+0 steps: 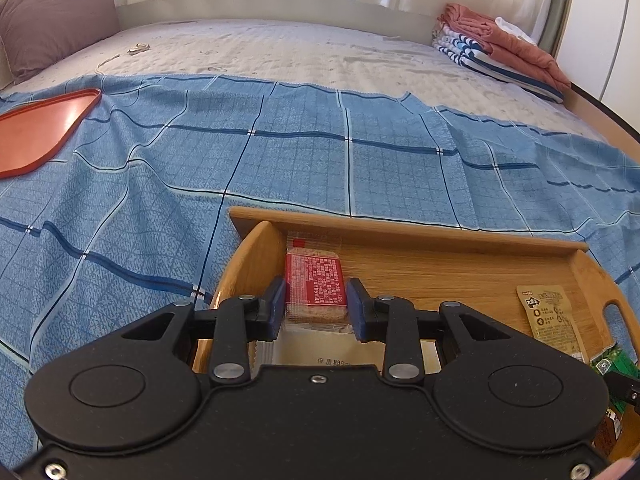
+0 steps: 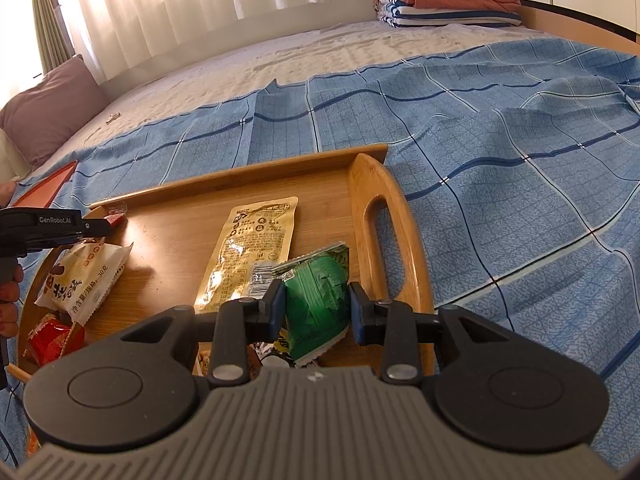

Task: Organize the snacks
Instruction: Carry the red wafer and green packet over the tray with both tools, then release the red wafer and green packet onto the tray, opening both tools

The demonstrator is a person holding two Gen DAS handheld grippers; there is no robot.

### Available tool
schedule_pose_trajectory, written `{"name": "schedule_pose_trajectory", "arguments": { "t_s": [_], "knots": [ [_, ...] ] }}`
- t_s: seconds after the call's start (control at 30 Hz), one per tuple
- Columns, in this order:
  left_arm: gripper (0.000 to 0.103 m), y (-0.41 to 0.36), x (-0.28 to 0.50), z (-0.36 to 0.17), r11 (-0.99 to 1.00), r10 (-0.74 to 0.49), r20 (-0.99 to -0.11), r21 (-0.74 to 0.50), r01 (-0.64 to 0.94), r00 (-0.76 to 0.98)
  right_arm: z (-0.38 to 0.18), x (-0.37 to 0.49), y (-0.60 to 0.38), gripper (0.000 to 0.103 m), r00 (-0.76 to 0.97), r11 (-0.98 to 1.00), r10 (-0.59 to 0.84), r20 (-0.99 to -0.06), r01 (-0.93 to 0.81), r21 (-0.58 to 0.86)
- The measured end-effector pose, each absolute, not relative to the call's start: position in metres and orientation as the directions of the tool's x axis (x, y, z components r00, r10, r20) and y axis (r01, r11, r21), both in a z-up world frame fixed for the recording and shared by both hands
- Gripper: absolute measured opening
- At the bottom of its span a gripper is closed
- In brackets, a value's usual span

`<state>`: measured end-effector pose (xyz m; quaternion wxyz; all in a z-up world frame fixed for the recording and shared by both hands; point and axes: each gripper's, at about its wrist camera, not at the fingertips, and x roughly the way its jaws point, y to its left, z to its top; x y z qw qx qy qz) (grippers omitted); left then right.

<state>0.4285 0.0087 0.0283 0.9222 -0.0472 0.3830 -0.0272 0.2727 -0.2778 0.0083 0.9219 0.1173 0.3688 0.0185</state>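
My left gripper (image 1: 316,300) is shut on a red-labelled biscuit bar in clear wrap (image 1: 315,285), over the left end of a wooden tray (image 1: 400,226). My right gripper (image 2: 318,306) is shut on a crumpled green snack packet (image 2: 316,304), just above the tray (image 2: 368,184) near its right handle slot. A yellow-beige sachet (image 2: 252,256) lies flat in the middle of the tray; the same yellow-beige sachet (image 1: 548,312) shows in the left wrist view. A white packet (image 2: 86,276) and a red packet (image 2: 54,336) lie at the tray's left end, below the left gripper body (image 2: 48,226).
The tray rests on a blue checked cloth (image 1: 280,152) spread over a bed. An orange-red tray (image 1: 40,128) lies on the cloth to the far left. A mauve pillow (image 1: 56,16) sits at the head, folded blankets (image 1: 500,48) at the far right corner. A person's fingers (image 2: 8,304) show at the left edge.
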Motion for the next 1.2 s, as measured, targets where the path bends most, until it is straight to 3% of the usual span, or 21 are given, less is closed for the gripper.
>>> {"name": "schedule_pose_trajectory", "arguments": {
  "t_s": [0.3,0.33,0.4,0.43,0.5,0.67,1.2],
  "knots": [
    [0.035,0.009,0.427,0.028,0.994,-0.086,-0.701,-0.111,0.011,0.708,0.005,0.274,-0.279,0.037,0.724,0.971,0.121,-0.679,0.055,0.232],
    [0.039,0.009,0.426,0.028,0.993,-0.094,-0.699,-0.116,0.018,0.709,0.005,0.274,-0.28,0.04,0.724,0.97,0.125,-0.679,0.053,0.235],
    [0.059,0.007,0.421,0.031,0.991,-0.118,-0.691,-0.13,0.038,0.713,0.005,0.274,-0.281,0.045,0.721,0.968,0.141,-0.678,0.042,0.246],
    [0.064,0.005,0.416,0.034,0.991,-0.118,-0.687,-0.126,0.042,0.717,0.006,0.274,-0.283,0.058,0.72,0.965,0.146,-0.678,0.047,0.258],
    [0.081,0.001,0.405,0.04,0.994,-0.1,-0.674,-0.096,0.048,0.732,0.006,0.271,-0.286,0.062,0.721,0.955,0.166,-0.673,0.051,0.291],
    [0.084,-0.002,0.374,0.06,0.997,-0.074,-0.654,-0.032,0.071,0.753,0.018,0.252,-0.286,0.068,0.737,0.954,0.167,-0.655,0.046,0.295],
    [0.094,0.021,0.196,0.102,0.985,-0.173,-0.547,-0.082,0.153,0.819,0.059,0.124,-0.251,0.089,0.823,0.981,0.172,-0.542,-0.095,0.167]
  ]
}}
